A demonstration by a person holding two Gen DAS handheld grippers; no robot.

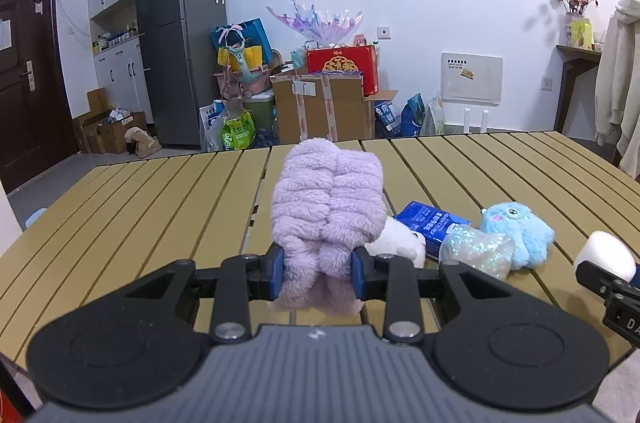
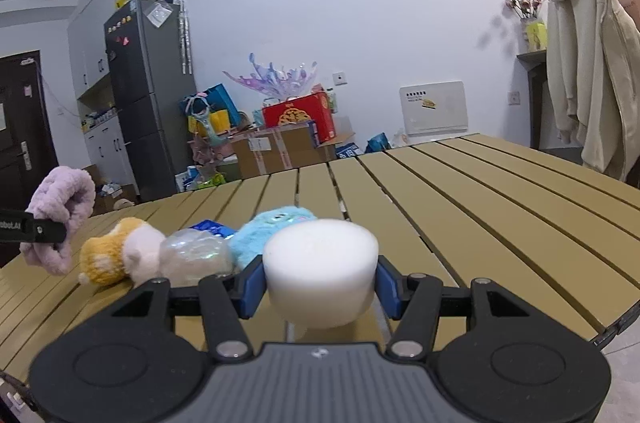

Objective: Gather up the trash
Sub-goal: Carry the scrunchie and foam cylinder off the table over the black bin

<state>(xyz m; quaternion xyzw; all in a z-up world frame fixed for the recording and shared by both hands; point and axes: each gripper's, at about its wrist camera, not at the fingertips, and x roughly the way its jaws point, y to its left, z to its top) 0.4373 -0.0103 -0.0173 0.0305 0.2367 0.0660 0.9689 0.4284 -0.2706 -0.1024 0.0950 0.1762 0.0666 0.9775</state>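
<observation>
My left gripper [image 1: 318, 269] is shut on a fluffy lilac cloth [image 1: 326, 207] and holds it above the slatted table [image 1: 160, 207]; the cloth also shows at the left of the right wrist view [image 2: 64, 215]. My right gripper [image 2: 320, 287] is shut on a white foam block [image 2: 320, 271], which shows at the right edge of the left wrist view [image 1: 606, 255]. On the table lie a blue packet [image 1: 430, 227], a shiny clear wrapper [image 1: 476, 249], a blue plush toy [image 1: 516, 231] and a white and orange plush toy [image 2: 120, 255].
The yellow slatted table [image 2: 480, 207] stretches far and right. Beyond it stand a grey fridge [image 1: 176, 35], cardboard boxes [image 1: 320, 111] and bags on the floor. A coat [image 2: 592, 71] hangs at the right.
</observation>
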